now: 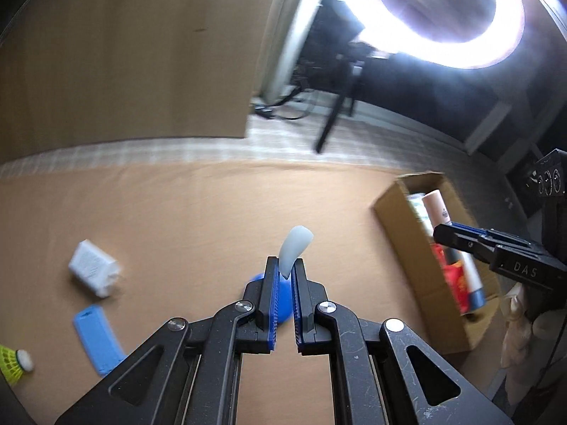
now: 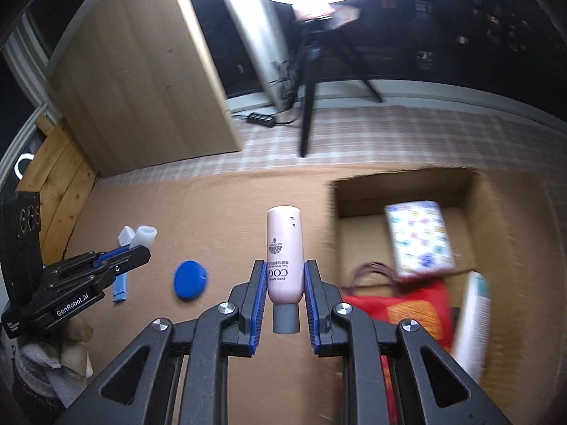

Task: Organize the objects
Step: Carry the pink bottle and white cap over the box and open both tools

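My left gripper (image 1: 285,265) is shut on a small translucent white cap (image 1: 297,246), held above the tan mat. A round blue disc (image 1: 283,301) lies on the mat right under its fingers. My right gripper (image 2: 285,271) is shut on an upright pink tube (image 2: 284,244) with a grey cap at the bottom, held in the air left of the open cardboard box (image 2: 404,196). In the right wrist view the left gripper (image 2: 141,253) is at the far left with the white cap (image 2: 146,235), and the blue disc (image 2: 190,279) lies between the two grippers.
A white packet (image 1: 94,272), a flat blue case (image 1: 97,343) and a yellow shuttlecock (image 1: 14,363) lie on the mat at left. The box holds a patterned packet (image 2: 418,241), a red bag (image 2: 400,308) and a white carton (image 2: 473,322). A tripod (image 2: 306,117) stands beyond the mat.
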`<state>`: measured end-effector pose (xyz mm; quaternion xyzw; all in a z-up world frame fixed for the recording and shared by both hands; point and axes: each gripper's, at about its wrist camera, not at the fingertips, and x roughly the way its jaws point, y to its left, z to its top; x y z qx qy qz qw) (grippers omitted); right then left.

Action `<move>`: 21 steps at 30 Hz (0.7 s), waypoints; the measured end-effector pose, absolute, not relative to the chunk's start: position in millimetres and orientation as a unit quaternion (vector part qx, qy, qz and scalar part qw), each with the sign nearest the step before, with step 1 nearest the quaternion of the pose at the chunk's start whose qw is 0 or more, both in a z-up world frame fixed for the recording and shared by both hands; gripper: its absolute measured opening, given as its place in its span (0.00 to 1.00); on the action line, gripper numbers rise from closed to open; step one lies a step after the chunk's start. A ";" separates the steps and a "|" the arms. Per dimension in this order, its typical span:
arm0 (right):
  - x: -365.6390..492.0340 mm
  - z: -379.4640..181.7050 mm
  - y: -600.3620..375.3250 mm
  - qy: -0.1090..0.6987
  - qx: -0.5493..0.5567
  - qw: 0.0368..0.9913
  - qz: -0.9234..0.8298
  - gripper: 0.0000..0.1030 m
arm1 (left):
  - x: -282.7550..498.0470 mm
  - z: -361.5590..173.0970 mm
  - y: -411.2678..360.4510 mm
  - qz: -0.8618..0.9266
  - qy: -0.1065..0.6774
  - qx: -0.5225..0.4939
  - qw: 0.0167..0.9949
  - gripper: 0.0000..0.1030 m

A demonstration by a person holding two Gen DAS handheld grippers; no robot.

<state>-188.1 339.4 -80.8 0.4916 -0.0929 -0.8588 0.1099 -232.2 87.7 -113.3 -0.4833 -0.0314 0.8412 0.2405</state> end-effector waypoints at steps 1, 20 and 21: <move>-185.0 -79.1 349.8 -0.093 0.490 0.102 -0.860 0.18 | -231.7 -111.4 99.0 0.840 -0.030 -0.482 0.248 0.07; -147.9 -74.0 440.9 -0.109 0.493 0.062 -0.861 0.19 | -223.6 -104.4 271.1 0.815 -0.015 -0.480 0.323 0.08; -147.1 -73.6 442.8 -0.109 0.493 0.063 -0.861 0.19 | -222.8 -104.8 276.6 0.815 -0.013 -0.480 0.324 0.10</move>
